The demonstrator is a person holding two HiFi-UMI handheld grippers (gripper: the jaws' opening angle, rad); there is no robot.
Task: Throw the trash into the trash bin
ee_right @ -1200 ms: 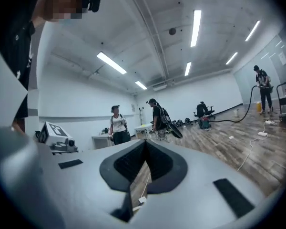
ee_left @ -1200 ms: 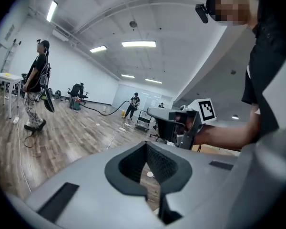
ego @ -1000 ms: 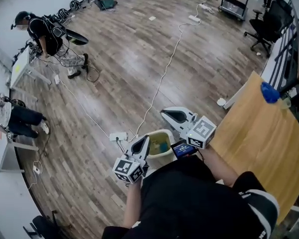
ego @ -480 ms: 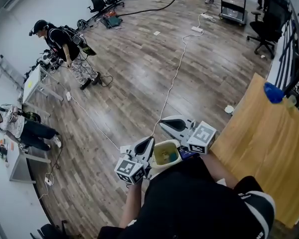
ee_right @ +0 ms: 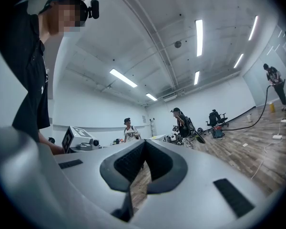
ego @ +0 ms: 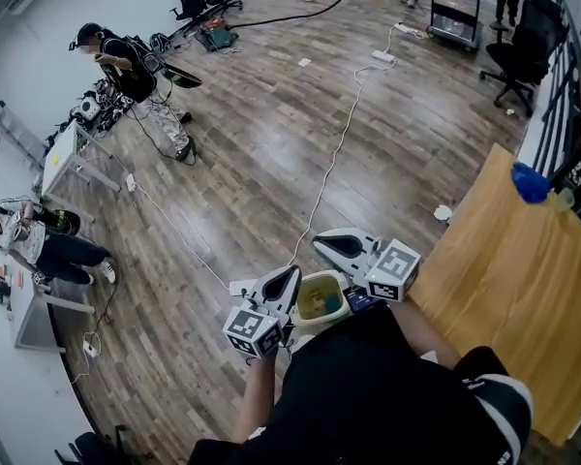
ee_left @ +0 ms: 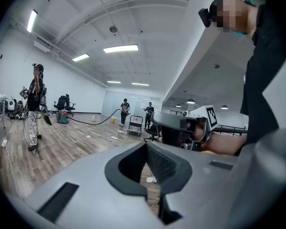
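A cream trash bin (ego: 310, 316) stands on the wood floor right in front of me, with yellow and blue-green trash lying in it. My left gripper (ego: 289, 272) hovers at the bin's left rim, its jaws shut with nothing between them (ee_left: 147, 145). My right gripper (ego: 319, 242) hangs just past the bin's far rim, also shut and empty (ee_right: 143, 144). Both point away from me and roughly level. In each gripper view the other gripper's marker cube shows off to the side.
A wooden table (ego: 523, 289) fills the right side, with a blue object (ego: 528, 182) at its far end. A white cable (ego: 339, 153) runs across the floor to a power strip (ego: 242, 287). People stand and sit at the left; an office chair (ego: 508, 66) is far right.
Both grippers hold nearly the same places by the bin, still shut. My view has tilted up a little, and the person at the far left has shifted.
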